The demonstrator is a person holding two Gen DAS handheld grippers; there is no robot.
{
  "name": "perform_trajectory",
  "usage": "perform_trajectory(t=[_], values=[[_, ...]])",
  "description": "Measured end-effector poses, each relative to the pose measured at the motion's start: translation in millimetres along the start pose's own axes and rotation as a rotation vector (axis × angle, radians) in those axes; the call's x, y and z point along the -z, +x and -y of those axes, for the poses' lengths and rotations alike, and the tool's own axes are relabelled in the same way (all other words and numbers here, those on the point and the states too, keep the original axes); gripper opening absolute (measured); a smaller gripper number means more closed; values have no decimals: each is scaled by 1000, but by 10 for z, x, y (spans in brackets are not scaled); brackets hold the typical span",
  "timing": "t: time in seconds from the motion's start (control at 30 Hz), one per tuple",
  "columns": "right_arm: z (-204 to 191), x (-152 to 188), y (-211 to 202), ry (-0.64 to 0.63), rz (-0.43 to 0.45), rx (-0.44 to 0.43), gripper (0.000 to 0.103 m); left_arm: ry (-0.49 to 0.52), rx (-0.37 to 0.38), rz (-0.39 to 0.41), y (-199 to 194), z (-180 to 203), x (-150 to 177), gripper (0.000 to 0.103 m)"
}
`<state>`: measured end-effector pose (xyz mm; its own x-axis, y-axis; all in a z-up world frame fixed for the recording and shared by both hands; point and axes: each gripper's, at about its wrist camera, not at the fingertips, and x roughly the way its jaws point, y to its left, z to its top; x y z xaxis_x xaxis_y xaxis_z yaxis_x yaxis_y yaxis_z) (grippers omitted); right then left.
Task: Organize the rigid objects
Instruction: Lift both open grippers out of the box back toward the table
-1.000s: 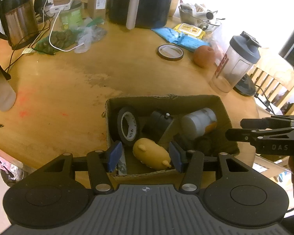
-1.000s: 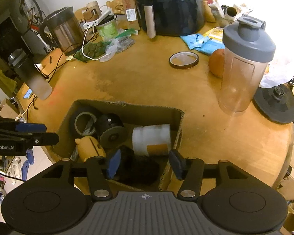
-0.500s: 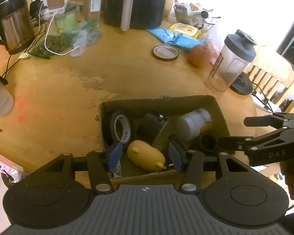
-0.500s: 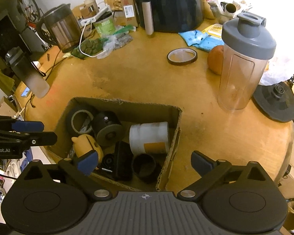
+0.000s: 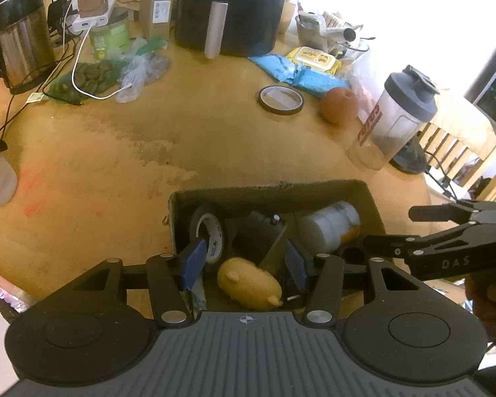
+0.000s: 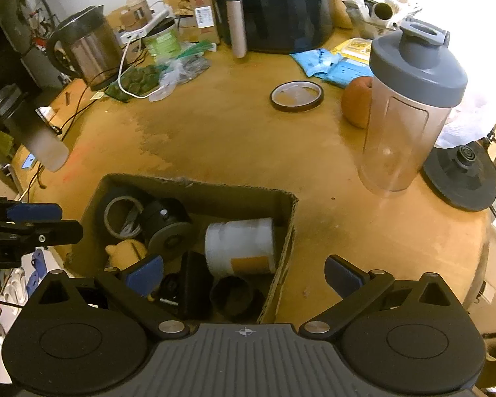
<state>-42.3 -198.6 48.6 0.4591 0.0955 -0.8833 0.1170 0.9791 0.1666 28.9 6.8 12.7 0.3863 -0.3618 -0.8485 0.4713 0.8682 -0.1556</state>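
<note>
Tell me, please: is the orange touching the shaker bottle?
Cannot tell. In the right wrist view the shaker bottle overlaps the orange; in the left wrist view the orange seems apart, but not plainly.

Daylight blows out upper right corner; table (image 5: 215, 139) evenly lit, soft shadows; strong fisheye bending at edges.

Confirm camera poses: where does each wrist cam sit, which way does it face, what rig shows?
Left wrist: on the left gripper, above the near edge of the cardboard box, facing across the table toward the air fryer; its own open fingers show, plus the right gripper at right.
Right wrist: on the right gripper, above the box's near right corner, same heading; its fingers are spread wide, with the left gripper at the left edge.
Shared: box, white canister, yellow toy, shaker bottle, kettle.
</note>
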Motion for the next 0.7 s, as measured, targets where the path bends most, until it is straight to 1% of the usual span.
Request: perform_trajectory(t=[0.23, 0.4, 0.7], values=[[2, -148, 75, 13, -2, 29, 103, 20, 19, 2, 65, -54, -186, 52], [-25, -336, 142, 14, 6, 65, 103, 41, 24, 1, 121, -78, -320, 52], [-77, -681, 331, -16, 3, 97, 103, 57, 55, -5, 252, -120, -486, 53]])
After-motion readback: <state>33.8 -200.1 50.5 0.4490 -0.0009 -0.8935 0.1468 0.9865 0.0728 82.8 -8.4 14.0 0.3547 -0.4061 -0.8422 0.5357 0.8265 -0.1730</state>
